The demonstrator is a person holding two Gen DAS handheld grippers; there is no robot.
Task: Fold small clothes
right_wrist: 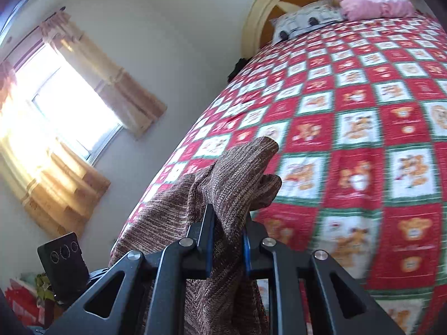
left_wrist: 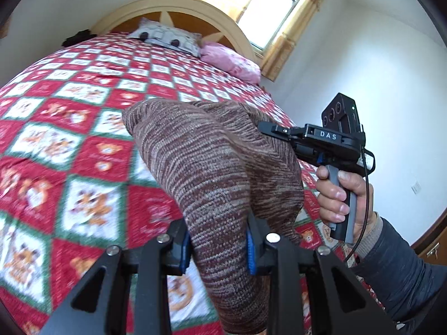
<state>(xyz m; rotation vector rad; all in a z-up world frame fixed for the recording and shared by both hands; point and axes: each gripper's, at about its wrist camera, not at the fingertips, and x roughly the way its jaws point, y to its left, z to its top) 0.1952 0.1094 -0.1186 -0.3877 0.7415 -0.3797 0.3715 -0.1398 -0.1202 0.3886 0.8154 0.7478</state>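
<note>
Above the quilt, both tools clamped on brown knit

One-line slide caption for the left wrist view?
Left hand-held gripper and right hand-held gripper both clamp a brown knit garment, lifted above the red checked quilt.

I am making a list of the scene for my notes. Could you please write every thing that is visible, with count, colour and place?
knitted garment: 1, brown marl, held over the bed by both grippers
quilt: 1, red, white, green with bears, on bed
pillows: 2, grey-white, pink, at headboard
headboard: 1, cream
curtains: yellow, at window
left gripper: black, shut on garment
right gripper: black, shut on garment
right hand: 1, on handle
</note>
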